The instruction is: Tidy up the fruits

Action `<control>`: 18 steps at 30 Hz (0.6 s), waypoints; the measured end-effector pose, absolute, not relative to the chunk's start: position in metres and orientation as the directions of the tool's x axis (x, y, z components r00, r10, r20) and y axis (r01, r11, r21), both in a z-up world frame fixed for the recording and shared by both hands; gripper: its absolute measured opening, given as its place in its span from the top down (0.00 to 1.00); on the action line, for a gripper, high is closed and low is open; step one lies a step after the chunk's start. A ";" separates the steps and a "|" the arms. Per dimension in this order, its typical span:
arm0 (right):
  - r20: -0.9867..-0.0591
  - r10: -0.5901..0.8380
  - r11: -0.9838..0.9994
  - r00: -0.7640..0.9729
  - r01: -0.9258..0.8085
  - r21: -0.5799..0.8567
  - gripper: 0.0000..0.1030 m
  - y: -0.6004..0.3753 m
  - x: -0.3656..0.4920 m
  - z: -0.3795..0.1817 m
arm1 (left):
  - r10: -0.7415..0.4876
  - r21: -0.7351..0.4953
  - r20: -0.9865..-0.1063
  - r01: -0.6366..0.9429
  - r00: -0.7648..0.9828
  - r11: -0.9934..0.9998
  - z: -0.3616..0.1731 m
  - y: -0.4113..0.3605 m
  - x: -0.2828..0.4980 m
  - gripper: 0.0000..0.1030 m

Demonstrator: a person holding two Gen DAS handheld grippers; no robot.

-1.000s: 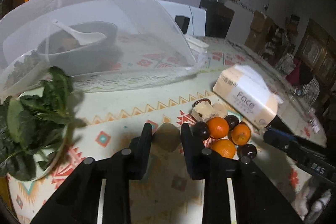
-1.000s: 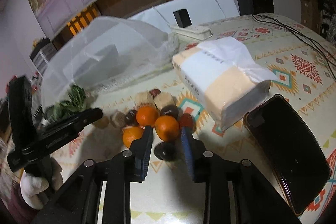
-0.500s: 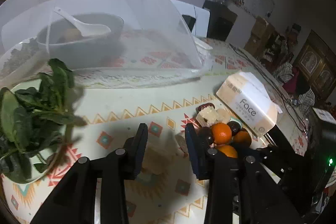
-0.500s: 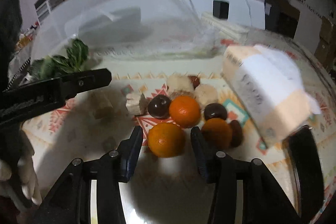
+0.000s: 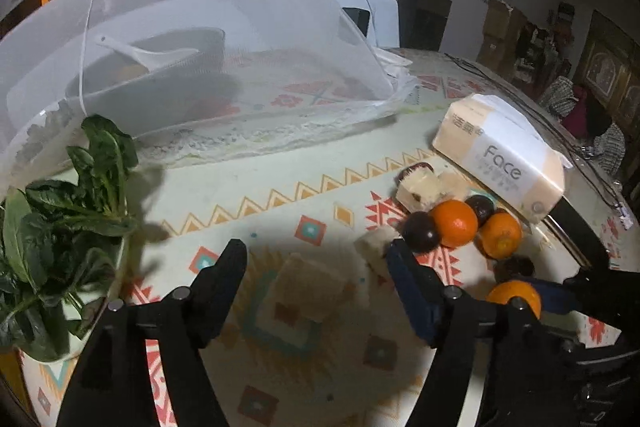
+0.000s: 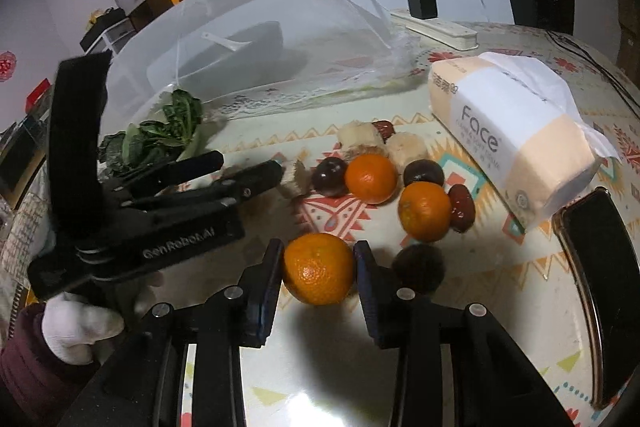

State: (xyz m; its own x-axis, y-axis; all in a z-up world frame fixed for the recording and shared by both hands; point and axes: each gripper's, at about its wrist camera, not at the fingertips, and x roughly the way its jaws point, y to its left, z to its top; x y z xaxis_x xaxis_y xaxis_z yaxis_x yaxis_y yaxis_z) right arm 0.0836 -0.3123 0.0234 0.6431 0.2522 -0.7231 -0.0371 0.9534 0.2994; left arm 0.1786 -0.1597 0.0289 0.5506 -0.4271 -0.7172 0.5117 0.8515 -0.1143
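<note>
The left gripper (image 5: 316,263) jaws are opening over a pale block (image 5: 308,287) on the table (image 5: 280,199). The right gripper (image 6: 318,267) jaws are closing snugly around an orange (image 6: 319,268).

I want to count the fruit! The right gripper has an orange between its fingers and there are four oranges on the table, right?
Not four: the right wrist view shows three oranges. One sits between the right gripper's fingers; two more lie behind it.
</note>
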 end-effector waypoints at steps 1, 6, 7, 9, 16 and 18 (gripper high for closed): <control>-0.721 0.252 0.953 0.645 -0.037 0.300 0.63 -0.313 0.084 0.025 | -0.435 -0.127 -0.721 0.514 0.539 0.848 0.028 -0.158 0.178 0.32; -0.709 0.236 0.953 0.665 -0.017 0.301 0.63 -0.321 0.080 0.032 | -0.439 -0.121 -0.733 0.535 0.520 0.836 0.031 -0.155 0.167 0.68; -0.705 0.231 0.954 0.670 -0.012 0.301 0.63 -0.324 0.077 0.035 | -0.438 -0.116 -0.733 0.539 0.521 0.834 0.031 -0.155 0.164 0.68; -0.699 0.220 0.954 0.680 0.001 0.301 0.63 -0.332 0.069 0.039 | -0.447 -0.128 -0.734 0.543 0.511 0.830 0.032 -0.151 0.159 0.68; -0.699 0.162 0.958 0.697 0.057 0.279 0.63 -0.359 0.040 0.052 | -0.458 -0.159 -0.713 0.513 0.532 0.843 0.046 -0.127 0.142 0.68; -0.702 0.149 0.963 0.696 0.061 0.264 0.63 -0.359 0.034 0.055 | -0.464 -0.171 -0.697 0.501 0.547 0.848 0.058 -0.114 0.130 0.68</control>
